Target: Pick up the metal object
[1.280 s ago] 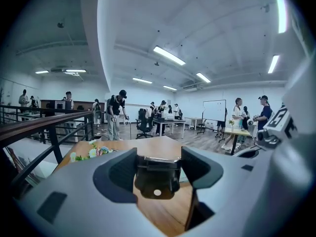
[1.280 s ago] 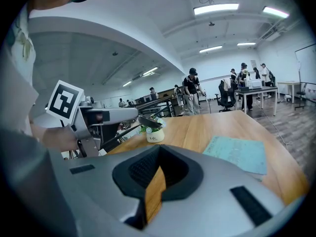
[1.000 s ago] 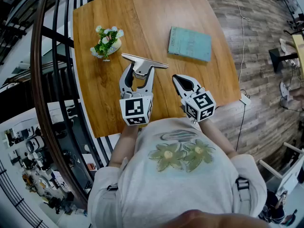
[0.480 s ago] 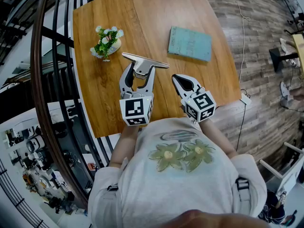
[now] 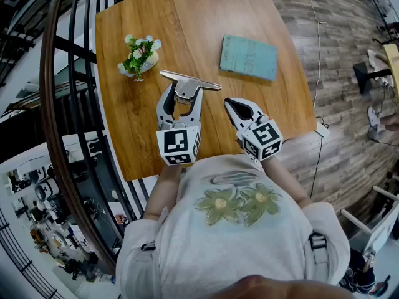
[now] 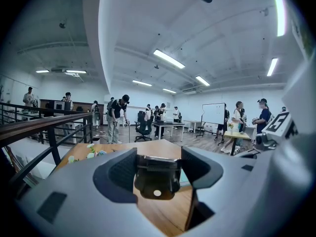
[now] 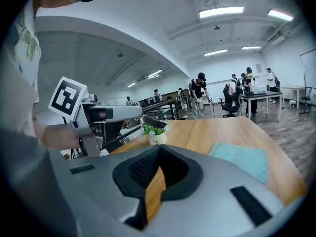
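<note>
Grips the metal object (image 5: 190, 80) in the left gripper (image 5: 184, 92), pads pressed against both sides of the short handle, as shown plainly in the left gripper view, with bare wood visible beneath the handle. Lies straight ahead of that claw: handle pointing back toward the person, long flat blade running crosswise just beyond the fingertips, its right end angled slightly nearer the person. Seems lifted a little clear of the table (image 5: 187, 17), judging from the right gripper view, where the blade hangs above the potted plant (image 5: 140, 55) behind it; cannot be confirmed from the head view. Rests well apart from the teal book (image 5: 249, 56) off to the right. Leaves the right gripper (image 5: 232, 103) idle just beside the handle on the right, jaws drawn together on nothing, only a thin sliver of wood between them. Calls, most likely, for a straight upward raise by the left forearm, wrist kept level so the wide blade does not swing in the grip.
</note>
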Demonstrator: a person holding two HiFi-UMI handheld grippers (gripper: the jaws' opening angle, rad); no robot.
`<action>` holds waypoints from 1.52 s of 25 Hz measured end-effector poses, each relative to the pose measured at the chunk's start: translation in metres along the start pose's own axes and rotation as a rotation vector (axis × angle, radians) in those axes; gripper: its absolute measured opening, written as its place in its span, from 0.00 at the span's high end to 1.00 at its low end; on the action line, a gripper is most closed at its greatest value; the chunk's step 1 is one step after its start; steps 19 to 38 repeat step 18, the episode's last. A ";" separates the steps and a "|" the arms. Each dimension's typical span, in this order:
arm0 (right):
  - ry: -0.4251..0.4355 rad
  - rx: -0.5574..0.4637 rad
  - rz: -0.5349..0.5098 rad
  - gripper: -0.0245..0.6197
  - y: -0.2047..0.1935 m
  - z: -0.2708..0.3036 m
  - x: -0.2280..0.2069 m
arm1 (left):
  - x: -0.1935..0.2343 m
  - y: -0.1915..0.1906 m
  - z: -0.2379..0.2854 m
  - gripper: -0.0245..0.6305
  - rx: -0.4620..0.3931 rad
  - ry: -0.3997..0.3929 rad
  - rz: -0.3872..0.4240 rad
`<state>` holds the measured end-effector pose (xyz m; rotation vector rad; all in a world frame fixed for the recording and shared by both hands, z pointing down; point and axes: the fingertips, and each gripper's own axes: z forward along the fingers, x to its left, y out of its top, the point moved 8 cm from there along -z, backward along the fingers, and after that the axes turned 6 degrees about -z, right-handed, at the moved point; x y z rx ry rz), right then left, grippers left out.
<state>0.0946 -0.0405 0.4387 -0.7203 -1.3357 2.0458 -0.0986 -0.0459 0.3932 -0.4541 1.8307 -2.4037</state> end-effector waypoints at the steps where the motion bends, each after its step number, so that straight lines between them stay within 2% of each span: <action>1: 0.001 0.001 0.000 0.95 0.000 0.000 0.000 | 0.000 0.000 0.000 0.52 0.000 0.001 0.000; 38: 0.007 0.010 0.003 0.95 -0.002 -0.001 -0.002 | -0.002 0.000 0.001 0.52 0.000 0.005 -0.002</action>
